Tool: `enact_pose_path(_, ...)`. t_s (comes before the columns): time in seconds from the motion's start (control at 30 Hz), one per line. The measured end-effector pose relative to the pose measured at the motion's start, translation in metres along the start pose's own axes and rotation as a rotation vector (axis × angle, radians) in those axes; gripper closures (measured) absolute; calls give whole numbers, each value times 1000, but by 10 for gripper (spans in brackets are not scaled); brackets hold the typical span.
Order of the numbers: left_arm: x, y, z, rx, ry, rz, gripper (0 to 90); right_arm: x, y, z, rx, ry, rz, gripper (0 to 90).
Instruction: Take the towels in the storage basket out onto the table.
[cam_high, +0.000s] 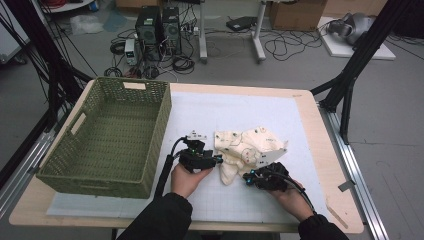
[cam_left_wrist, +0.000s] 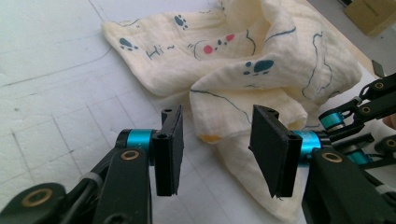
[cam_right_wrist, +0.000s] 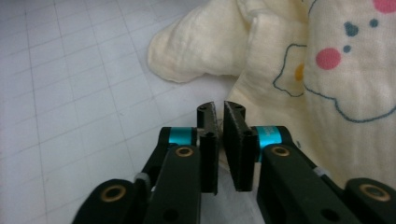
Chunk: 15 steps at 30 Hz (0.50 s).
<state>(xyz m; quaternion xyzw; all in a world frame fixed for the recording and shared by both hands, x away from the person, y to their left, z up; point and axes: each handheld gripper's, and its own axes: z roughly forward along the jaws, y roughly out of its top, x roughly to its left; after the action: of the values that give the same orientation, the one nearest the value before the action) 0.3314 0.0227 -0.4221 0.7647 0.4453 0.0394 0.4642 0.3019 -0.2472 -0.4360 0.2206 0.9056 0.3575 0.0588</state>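
A cream cloth (cam_high: 250, 147) printed with paws and animal faces lies crumpled on the white mat, right of centre. My left gripper (cam_high: 218, 161) is at its left edge. In the left gripper view this gripper (cam_left_wrist: 217, 144) is open, and a folded corner of the cloth (cam_left_wrist: 261, 60) lies between and just beyond its jaws, untouched by the pads. My right gripper (cam_high: 247, 177) is at the cloth's near edge. In the right gripper view that gripper (cam_right_wrist: 219, 116) has its jaws almost together, pinching a thin edge of the cloth (cam_right_wrist: 289, 56).
A green woven basket (cam_high: 162, 125) stands at the left of the table, close to the left gripper. The white gridded mat (cam_high: 240, 107) covers the table's middle. Bare mat lies behind the cloth and along the front edge.
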Motion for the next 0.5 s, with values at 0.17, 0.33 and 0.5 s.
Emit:
enact_pose_path(0.17,0,0,-1,-4,1,-1,522,0,-2,-9,-13,13,-3,878)
enact_pose_path(0.33,2,0,-2,-11,1,-8,519,-2,-11,-35,-58,7,14,878)
enact_pose_path(0.5,0,0,-2,-9,-8,-6,519,-5,-28,-58,-61,-22,32,879)
